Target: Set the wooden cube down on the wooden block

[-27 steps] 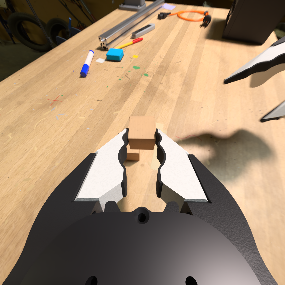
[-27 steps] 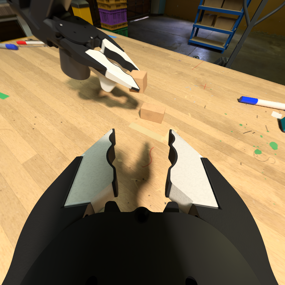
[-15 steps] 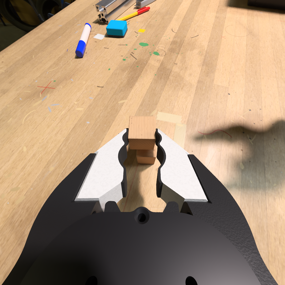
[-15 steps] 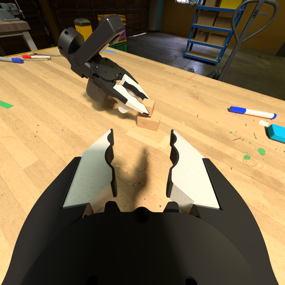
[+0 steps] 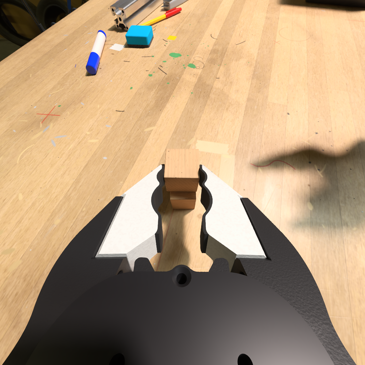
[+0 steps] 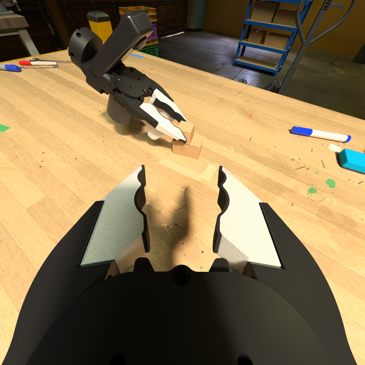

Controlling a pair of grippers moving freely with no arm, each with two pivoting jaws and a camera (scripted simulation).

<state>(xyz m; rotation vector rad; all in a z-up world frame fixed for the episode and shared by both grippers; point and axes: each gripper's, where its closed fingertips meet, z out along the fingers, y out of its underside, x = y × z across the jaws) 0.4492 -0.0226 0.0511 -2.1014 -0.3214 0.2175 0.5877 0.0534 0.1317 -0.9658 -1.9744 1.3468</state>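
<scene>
Left wrist view shows me my left gripper (image 5: 181, 167) pinching the small light-wood cube (image 5: 181, 167) between its white fingertips, with the squat wooden block (image 5: 182, 199) directly beneath it on the pale plank workbench (image 5: 256, 98); from here I cannot tell whether the two touch. Right wrist view settles it from the side: the cube (image 6: 188, 129) sits on the block's (image 6: 187, 149) top, toward its near-left part, with the left gripper (image 6: 182, 131) angled down over it. My right gripper (image 6: 181, 173) hangs spread and empty, near the stack. Only the left view shows the aluminium rail (image 5: 126, 15) far left; both show the blue-capped marker (image 5: 96, 51) and cyan eraser (image 5: 139, 35).
</scene>
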